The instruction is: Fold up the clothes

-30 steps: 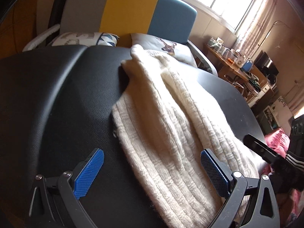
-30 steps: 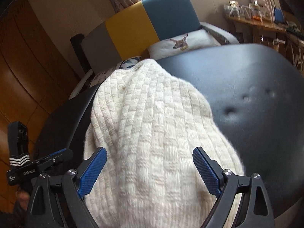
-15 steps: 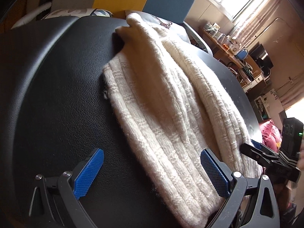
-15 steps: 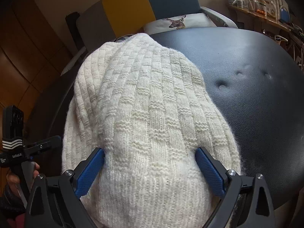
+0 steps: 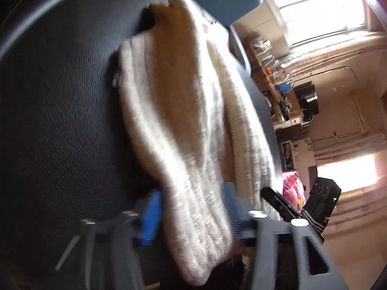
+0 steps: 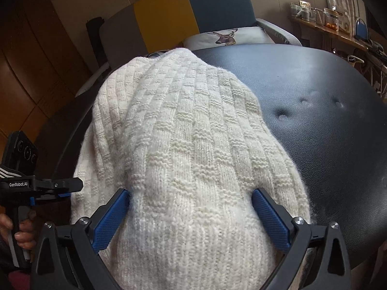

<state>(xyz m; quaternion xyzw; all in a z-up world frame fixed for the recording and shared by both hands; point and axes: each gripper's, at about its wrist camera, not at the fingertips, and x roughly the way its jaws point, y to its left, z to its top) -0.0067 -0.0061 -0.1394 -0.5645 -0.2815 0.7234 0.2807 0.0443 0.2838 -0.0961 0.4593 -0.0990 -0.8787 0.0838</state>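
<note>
Left wrist view: a cream knitted sweater (image 5: 183, 125) is seen lying lengthwise across a black leather-look seat (image 5: 60, 120), its near end hanging past the seat's edge. The left gripper (image 5: 191, 215) is closing its jaws around that near end; the knit sits between the blue pads (image 5: 150, 217), and the blurred frame suggests the pads are already pressing on it. In the right wrist view the same sweater (image 6: 191, 149) is spread ahead of the right gripper (image 6: 191, 217), whose jaws are held wide, the knit bulging between the pads without being pinched.

The garment is judged soft, thick and limp, light enough for one grip, with a coarse weave unlikely to slip from ribbed pads. It is expected to sag and stretch if lifted by one point; hold is best taken at the two corners of the near hem.

Both grippers are angled downward over the near edge, side by side. The person's hand (image 6: 17, 229) is seen wrapped round the left gripper's handle.
</note>
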